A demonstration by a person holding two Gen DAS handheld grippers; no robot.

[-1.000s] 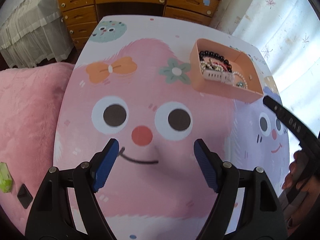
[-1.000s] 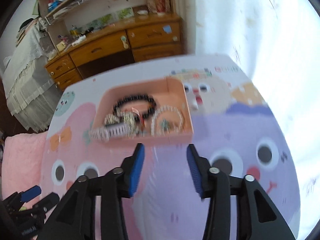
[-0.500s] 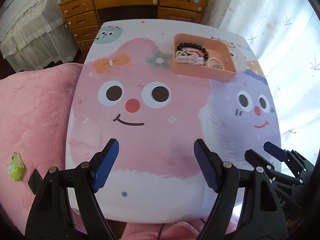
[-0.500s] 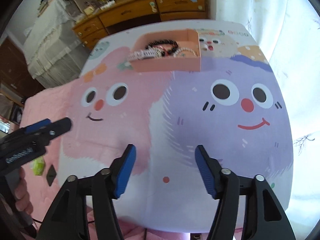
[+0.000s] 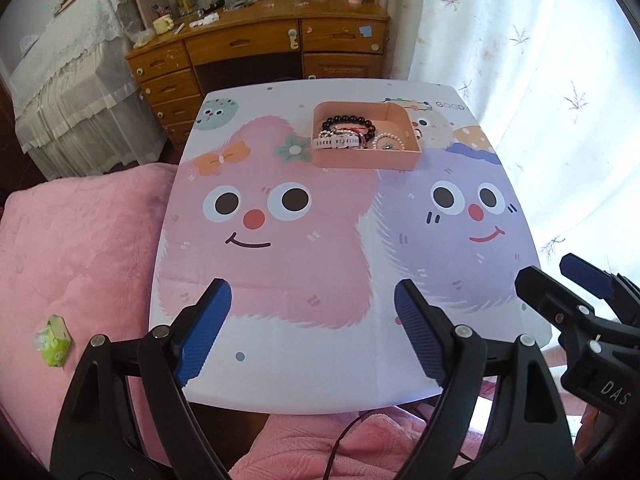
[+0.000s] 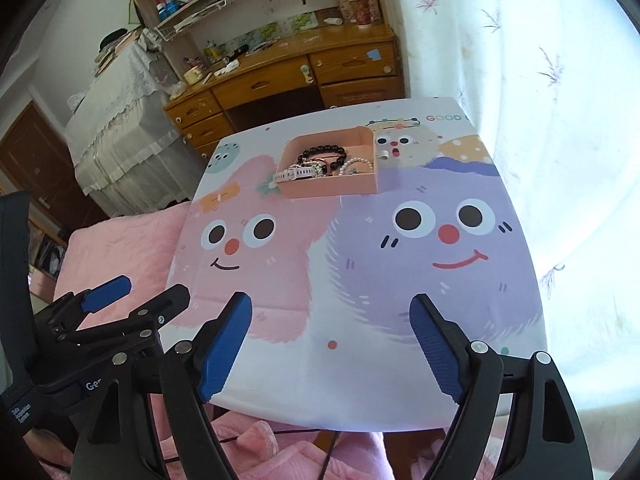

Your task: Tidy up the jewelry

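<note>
Two grippers, both spread wide w/ nothing between the pads: left gripper [image 5: 312, 330] hangs over the table's near edge, pink-monster side; right gripper [image 6: 330, 346] over the near edge too, purple-monster side. Each shows in the other's view (right gripper [image 5: 576, 296] at the near right corner, left gripper [image 6: 132, 300] off the near left corner).

One table [image 5: 280, 364], printed w/ cartoon monsters. One pink tray [image 5: 366, 158] [image 6: 332, 188] sits toward the far edge, about mid-width, well apart from both grippers. In it, approx 4 pieces: 1 black bead bracelet [image 5: 348, 122] [image 6: 320, 152] at the back, 1 white watch [image 5: 336, 143] [image 6: 294, 174] along the front-left wall w/ its strap poking over the tray's left rim, 1 pearl bracelet [image 5: 386, 142] [image 6: 358, 164] front right, plus a silvery tangle w/ a red bit in the middle (can't tell piece count).

Around: pink blanket [image 5: 76, 232] left of the table, 1 green packet [image 5: 54, 340] on it; wooden desk [image 5: 260, 40] past the far edge; white curtain [image 5: 540, 80] at right. Nothing lies between grippers and tray.
</note>
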